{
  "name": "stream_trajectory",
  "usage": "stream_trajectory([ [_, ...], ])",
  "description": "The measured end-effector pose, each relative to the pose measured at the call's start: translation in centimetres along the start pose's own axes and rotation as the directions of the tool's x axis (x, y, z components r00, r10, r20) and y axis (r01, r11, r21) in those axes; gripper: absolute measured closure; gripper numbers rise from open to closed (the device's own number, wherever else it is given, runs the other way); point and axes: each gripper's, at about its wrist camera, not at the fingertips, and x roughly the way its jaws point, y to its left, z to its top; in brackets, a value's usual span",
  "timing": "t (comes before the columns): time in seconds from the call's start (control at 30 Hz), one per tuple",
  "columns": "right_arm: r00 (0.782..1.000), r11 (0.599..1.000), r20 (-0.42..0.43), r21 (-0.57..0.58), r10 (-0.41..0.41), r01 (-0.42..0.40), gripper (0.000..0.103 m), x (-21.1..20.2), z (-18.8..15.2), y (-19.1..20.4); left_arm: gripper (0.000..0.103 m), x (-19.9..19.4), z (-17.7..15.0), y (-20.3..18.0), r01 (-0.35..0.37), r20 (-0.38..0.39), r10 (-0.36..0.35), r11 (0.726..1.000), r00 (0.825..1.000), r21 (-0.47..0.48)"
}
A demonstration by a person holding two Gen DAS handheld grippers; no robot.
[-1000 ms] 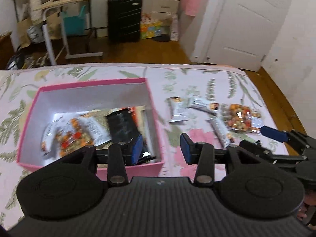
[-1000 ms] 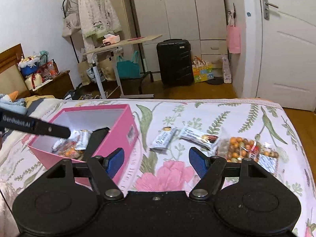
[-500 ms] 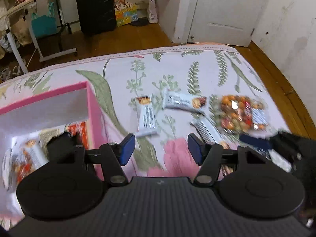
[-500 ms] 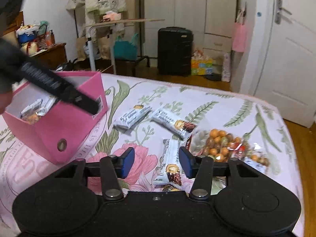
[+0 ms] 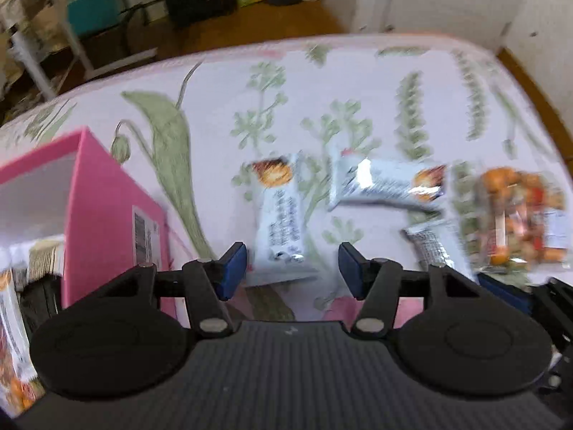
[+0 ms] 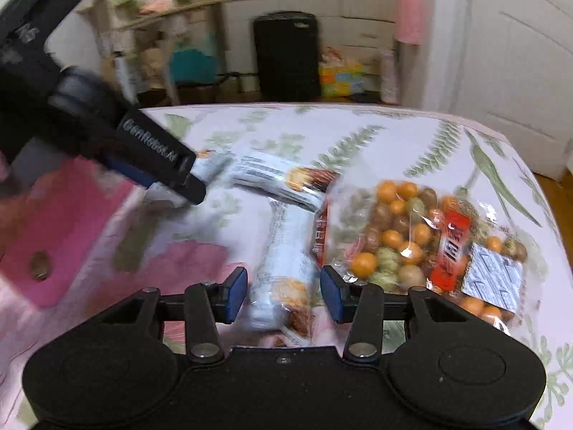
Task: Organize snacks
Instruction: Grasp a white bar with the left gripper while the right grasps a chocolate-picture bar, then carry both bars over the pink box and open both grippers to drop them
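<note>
left gripper: jaws apart at a middling width and closing slightly. a white snack bar lies lengthwise in the gap between the blue pads, its near end just ahead of them. the pads do not visibly press on it; nothing is held.

right gripper: jaws at a narrowish gap, set on either side of another white bar that lies lengthwise on the bed. small gaps show between pads and wrapper, though the blur makes contact hard to judge. the bar rests flat on the sheet, not lifted.

snacks on the floral bedsheet:
- a third white bar lies crosswise, just beyond and right of the left gripper's bar, orange print at its right end.
- a clear bag of mixed nuts, orange and brown pieces with a red label, sits right of the bars, touching or overlapping the right gripper's bar at its left edge.
- in the left wrist view the right gripper's bar shows only as a silvery end beside the bag.

pink box: stands open at the left side of the bed, near the left gripper's bar but apart from it. packets are visible inside at the far left edge of the left wrist view, too blurred to identify.

both views are motion-blurred. a dark suitcase stands on the floor beyond the bed.
</note>
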Motion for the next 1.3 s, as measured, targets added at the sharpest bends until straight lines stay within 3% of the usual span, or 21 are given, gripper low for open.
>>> stream_trajectory([
  [0.07, 1.0, 0.998, 0.016, 0.056, 0.011, -0.012, 0.053, 0.0, 0.0, -0.5, 0.052, 0.6, -0.4, -0.1, -0.014, 0.007, 0.014, 1.0, 1.0, -0.004],
  [0.13, 1.0, 0.997, 0.021, 0.078, 0.019, -0.02, 0.067, -0.3, -0.2, -0.7, 0.061, 0.4, -0.8, -0.3, -0.029, 0.043, 0.028, 0.999, 0.999, 0.028],
  [0.27, 0.997, 0.985, 0.014, 0.149, 0.081, -0.082, 0.069, -1.0, -0.4, -1.5, 0.062, -0.5, -1.4, -0.4, -0.048, 0.059, 0.044, 0.997, 0.997, 0.06],
  [0.53, 0.987, 0.967, 0.012, 0.201, 0.16, -0.159, 0.069, -2.5, -0.4, -0.7, 0.062, -3.3, -3.0, -0.2, 0.021, 0.062, -0.024, 0.999, 0.998, 0.046],
  [0.77, 0.987, 0.966, 0.004, 0.204, 0.162, -0.159, 0.069, -4.5, -0.9, 0.5, 0.062, -5.4, -4.9, -1.0, 0.037, 0.048, -0.042, 0.995, 0.998, 0.095],
  [0.97, 0.994, 0.97, -0.022, 0.22, 0.106, -0.099, 0.069, -7.0, -1.9, 0.8, 0.063, -7.9, -6.2, -1.0, 0.085, 0.032, -0.089, 0.992, 0.996, 0.096],
  [1.3, 0.992, 0.965, -0.043, 0.242, 0.115, -0.102, 0.069, -11.2, -2.1, 2.2, 0.064, -12.6, -8.2, -0.5, 0.128, 0.027, -0.131, 0.986, 0.991, 0.107],
])
